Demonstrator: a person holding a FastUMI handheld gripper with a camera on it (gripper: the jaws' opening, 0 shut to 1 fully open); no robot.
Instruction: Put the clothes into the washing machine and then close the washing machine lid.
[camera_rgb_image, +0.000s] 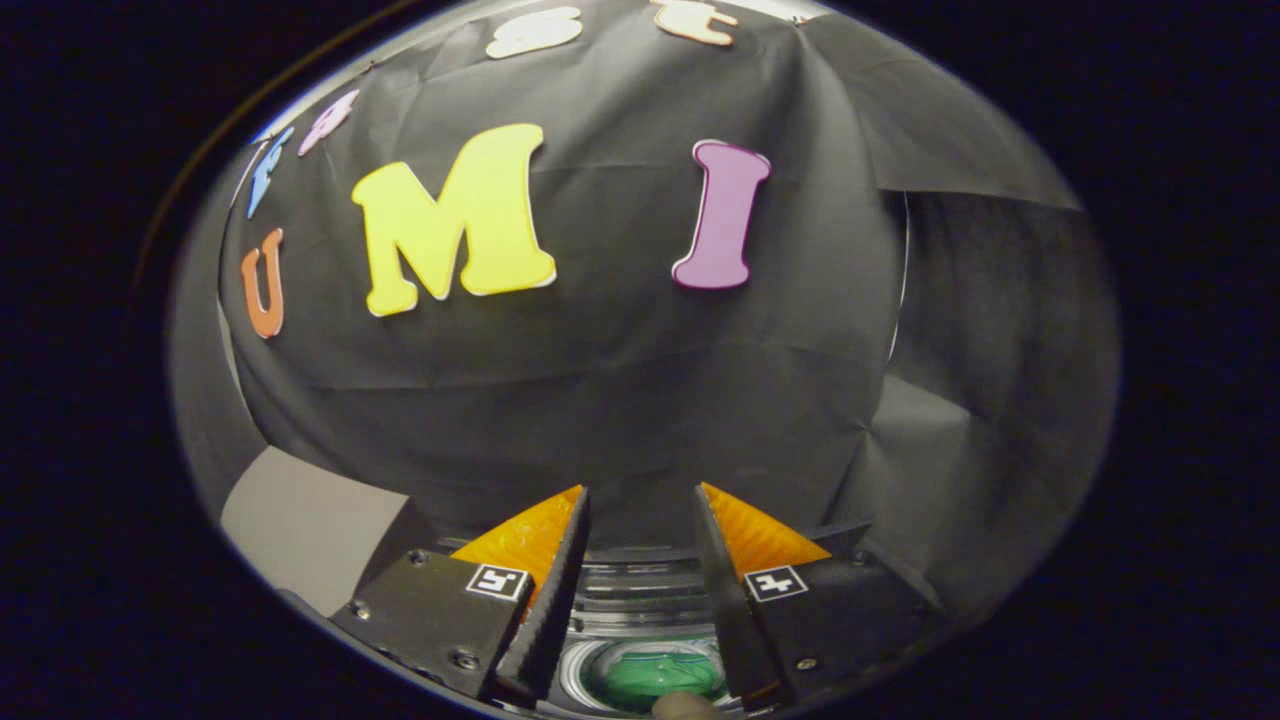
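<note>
At the bottom centre the washing machine (640, 590) holds green clothes (655, 672) in its drum; the gripper (640, 505) fingers stand spread above, gripping nothing.

Washer (640, 590) low btwn tool (640, 500) fingers, green cloth (655, 672) inside

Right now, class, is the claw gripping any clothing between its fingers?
No. The claw is open with nothing between its fingers; the green garment lies below in the washer drum.
</note>
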